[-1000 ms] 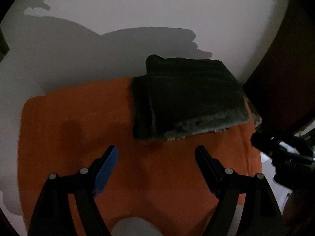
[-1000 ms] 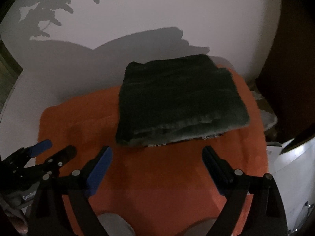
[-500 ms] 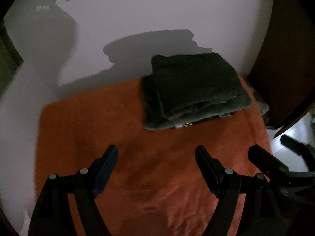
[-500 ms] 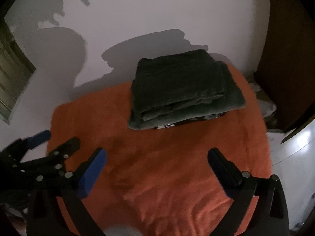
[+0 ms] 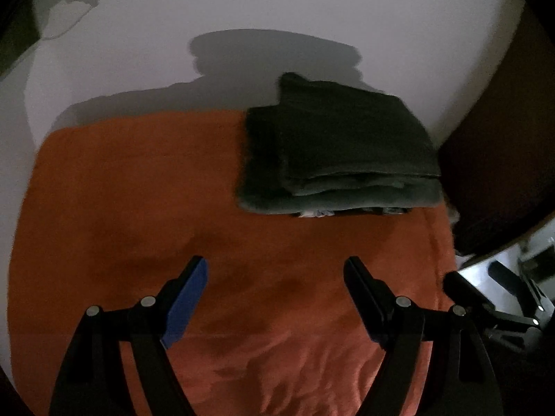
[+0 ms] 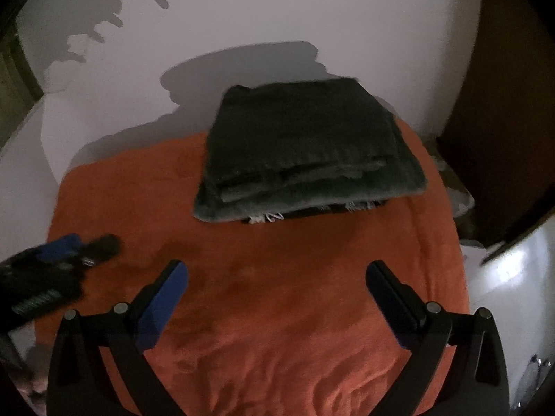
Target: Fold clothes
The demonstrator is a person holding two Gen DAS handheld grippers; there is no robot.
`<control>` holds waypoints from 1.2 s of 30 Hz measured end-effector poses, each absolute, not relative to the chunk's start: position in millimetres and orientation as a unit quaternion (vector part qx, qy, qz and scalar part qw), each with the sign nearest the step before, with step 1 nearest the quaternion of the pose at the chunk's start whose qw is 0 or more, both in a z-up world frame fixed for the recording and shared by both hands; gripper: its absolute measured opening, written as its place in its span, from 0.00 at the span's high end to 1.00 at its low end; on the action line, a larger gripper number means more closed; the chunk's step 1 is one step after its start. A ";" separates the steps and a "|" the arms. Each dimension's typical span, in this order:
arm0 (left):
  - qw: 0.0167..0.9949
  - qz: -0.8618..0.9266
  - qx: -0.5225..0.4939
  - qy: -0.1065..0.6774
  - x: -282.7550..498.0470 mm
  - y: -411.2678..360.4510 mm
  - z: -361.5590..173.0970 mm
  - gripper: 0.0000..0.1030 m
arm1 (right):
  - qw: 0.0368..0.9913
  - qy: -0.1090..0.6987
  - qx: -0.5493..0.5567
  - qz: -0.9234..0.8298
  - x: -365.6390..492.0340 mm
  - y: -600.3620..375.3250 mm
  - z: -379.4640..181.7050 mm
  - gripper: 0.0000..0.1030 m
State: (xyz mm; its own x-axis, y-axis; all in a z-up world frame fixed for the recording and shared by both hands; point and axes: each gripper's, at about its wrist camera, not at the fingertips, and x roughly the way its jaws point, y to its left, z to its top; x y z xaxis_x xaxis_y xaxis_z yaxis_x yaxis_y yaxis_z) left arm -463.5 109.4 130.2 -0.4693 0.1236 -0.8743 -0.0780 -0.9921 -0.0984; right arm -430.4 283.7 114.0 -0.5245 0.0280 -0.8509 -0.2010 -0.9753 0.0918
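Note:
An orange cloth (image 5: 145, 208) (image 6: 295, 312) lies spread over the surface, rumpled near the cameras. On its far right part sits a folded dark green garment (image 5: 336, 152) (image 6: 305, 149), with a bit of white fabric showing under its front edge. My left gripper (image 5: 275, 270) hangs open above the orange cloth, short of the green stack, with nothing between its fingers. My right gripper (image 6: 277, 274) is open wide over the cloth too, and empty. The left gripper also shows at the left edge of the right wrist view (image 6: 62, 249).
A white wall (image 5: 277, 17) rises behind the cloth, with shadows on it. Dark wooden furniture (image 5: 496, 159) stands at the right. A pale shiny surface (image 6: 513, 277) shows at the lower right, beyond the cloth's right edge.
Both grippers have pulled back from the green stack and sunk towards the orange cloth, so more rumpled cloth shows near them. The right jaws have widened.

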 end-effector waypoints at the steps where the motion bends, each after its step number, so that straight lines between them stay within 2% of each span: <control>1: 0.059 0.855 -0.515 -0.022 -460.3 103.8 130.2 0.21 | 0.065 0.094 -0.488 0.865 -427.2 283.6 113.0 0.00; 4: 0.060 0.857 -0.512 -0.029 -451.4 92.0 131.7 0.21 | 0.066 0.101 -0.479 0.870 -416.2 280.2 119.4 0.00; 11: 0.052 0.858 -0.511 0.032 -436.2 99.2 126.3 0.21 | 0.053 0.076 -0.452 0.887 -394.7 261.6 138.4 0.00; 19: 0.062 0.871 -0.484 0.060 -418.7 108.5 140.2 0.21 | 0.053 0.099 -0.444 0.889 -384.1 267.4 140.3 0.00; 36: 0.069 0.866 -0.494 0.038 -403.8 98.3 147.6 0.21 | 0.033 0.110 -0.462 0.879 -373.1 262.0 134.1 0.00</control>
